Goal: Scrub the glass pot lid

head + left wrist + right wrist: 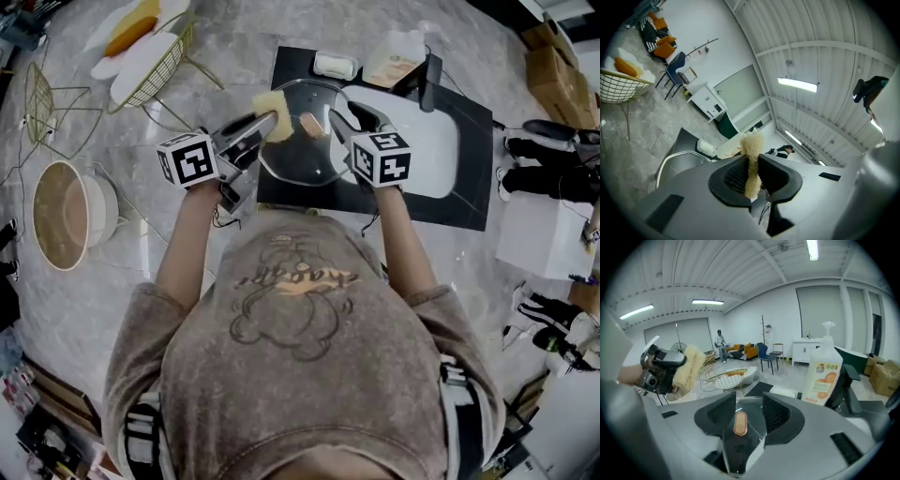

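Observation:
A round glass pot lid [298,148] with a copper knob [311,124] hangs tilted over the sink's left end. My right gripper [339,116] is shut on it. In the right gripper view the lid [743,449] stands edge-on between the jaws, its knob [740,423] facing the left jaw. My left gripper [266,121] is shut on a yellow fibrous scrubber [271,128], which reaches the lid's left rim. In the left gripper view the scrubber [751,146] sticks out past the jaws of that gripper [752,164]. From the right gripper view the scrubber [690,365] shows at the left.
A white sink [427,141] sits in a black surround, with a black faucet [427,82], a soap bottle [394,58] and a white soap bar [335,65] behind it. At the left are a wire rack [159,64] with plates and a bowl [64,214].

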{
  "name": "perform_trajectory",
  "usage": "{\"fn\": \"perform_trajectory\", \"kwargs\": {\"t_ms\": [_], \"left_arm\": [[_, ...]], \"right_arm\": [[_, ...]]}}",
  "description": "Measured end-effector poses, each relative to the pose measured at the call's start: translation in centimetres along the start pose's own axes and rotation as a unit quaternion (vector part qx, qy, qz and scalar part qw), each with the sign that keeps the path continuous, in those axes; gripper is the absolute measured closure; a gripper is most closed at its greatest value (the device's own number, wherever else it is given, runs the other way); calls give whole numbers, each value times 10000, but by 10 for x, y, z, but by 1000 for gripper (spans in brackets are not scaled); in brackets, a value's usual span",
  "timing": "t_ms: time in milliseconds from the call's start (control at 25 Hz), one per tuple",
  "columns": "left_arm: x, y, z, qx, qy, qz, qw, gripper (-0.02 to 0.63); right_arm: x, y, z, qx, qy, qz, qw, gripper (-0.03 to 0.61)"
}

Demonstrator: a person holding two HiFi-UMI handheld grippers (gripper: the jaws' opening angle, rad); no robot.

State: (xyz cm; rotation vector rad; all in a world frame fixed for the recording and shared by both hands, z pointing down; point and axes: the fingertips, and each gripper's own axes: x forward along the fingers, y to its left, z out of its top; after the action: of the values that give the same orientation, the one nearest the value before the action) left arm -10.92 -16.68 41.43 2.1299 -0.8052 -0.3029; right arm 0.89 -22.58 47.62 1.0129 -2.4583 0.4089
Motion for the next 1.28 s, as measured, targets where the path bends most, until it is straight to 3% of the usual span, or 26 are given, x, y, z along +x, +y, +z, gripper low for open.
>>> {"fn": "perform_trajectory", "kwargs": {"t_ms": [200,360,520,760,840,960,1280], "left_arm": [[25,-9,-4,199,264,-163,9993,551],[42,-16,-5,935,410,47,9948,551],[52,-14,0,2056,200,533,9770,551],[55,-12,-3,3015,-125,801,9500,551],[54,-5,-5,3096,-226,898,9463,551],[51,10,-9,2988,-324,1037,9481,551],[41,19,-17,2966,-279,1291,9458,551]], "right_arm": [[-53,-18,0,362,-361,-323,9982,403],[-88,-23,-2,556,-815,-468,9940,438],[-108,-26,-9,635,-1197,-708,9882,485],[-115,-23,-14,679,-1601,-1039,9793,568],[-112,-25,-16,672,-1682,-1109,9772,580],[-106,-29,-23,694,-1698,-1181,9759,580],[-102,-34,-38,1055,-1736,-1254,9711,580]]}}
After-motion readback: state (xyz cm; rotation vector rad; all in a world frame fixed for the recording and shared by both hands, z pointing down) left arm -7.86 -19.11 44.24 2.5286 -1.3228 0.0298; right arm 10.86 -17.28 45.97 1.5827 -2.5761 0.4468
